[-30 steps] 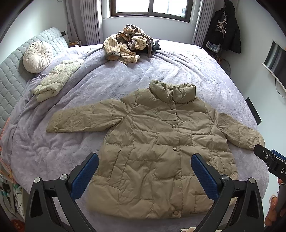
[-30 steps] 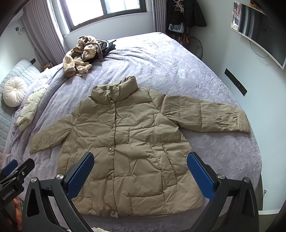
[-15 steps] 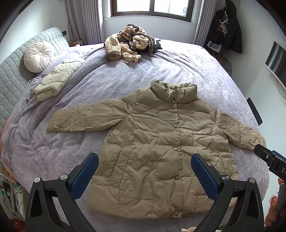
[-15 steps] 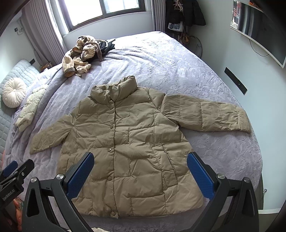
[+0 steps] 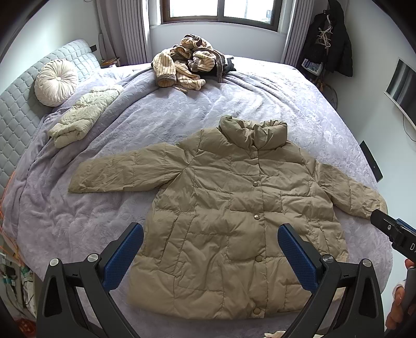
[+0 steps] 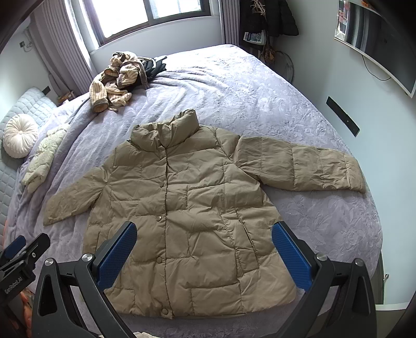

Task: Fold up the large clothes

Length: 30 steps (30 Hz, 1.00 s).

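I am looking down on a bed covered by a lilac quilted spread. A khaki puffer jacket is lying flat on it, buttoned, both sleeves spread outward. A heap of striped clothes is sitting near the far edge, a folded cream garment is lying toward the headboard beside a round cushion.

Home bedroom: big bed w/ purple cover, padded headboard far left, curtained window at far wall, coats hung far right.
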{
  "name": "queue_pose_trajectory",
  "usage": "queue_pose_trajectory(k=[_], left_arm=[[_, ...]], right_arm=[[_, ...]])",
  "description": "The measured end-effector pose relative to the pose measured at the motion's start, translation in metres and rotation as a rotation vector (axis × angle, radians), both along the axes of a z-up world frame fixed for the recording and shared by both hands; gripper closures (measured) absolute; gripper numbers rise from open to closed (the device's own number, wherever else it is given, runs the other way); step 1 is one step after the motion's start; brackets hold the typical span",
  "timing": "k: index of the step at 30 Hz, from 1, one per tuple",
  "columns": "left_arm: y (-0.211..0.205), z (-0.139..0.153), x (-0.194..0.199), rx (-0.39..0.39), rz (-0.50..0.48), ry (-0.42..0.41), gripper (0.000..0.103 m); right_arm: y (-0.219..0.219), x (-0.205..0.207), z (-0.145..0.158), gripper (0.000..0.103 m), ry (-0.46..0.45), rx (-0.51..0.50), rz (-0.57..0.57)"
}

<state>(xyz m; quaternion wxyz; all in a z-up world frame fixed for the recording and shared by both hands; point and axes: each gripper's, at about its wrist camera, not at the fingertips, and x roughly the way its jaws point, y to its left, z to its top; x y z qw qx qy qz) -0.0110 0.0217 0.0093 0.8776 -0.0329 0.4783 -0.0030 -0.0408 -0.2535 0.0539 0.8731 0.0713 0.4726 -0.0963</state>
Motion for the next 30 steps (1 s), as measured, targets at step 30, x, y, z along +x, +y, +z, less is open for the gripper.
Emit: queue_pose_trajectory(k=[30], left_arm=[[-0.0025,0.0008,0.0015,0.001,0.000,0.005,0.000]], right_arm=[[-0.0005,0.0005,0.0002,0.000,0.005,0.003,-0.004]])
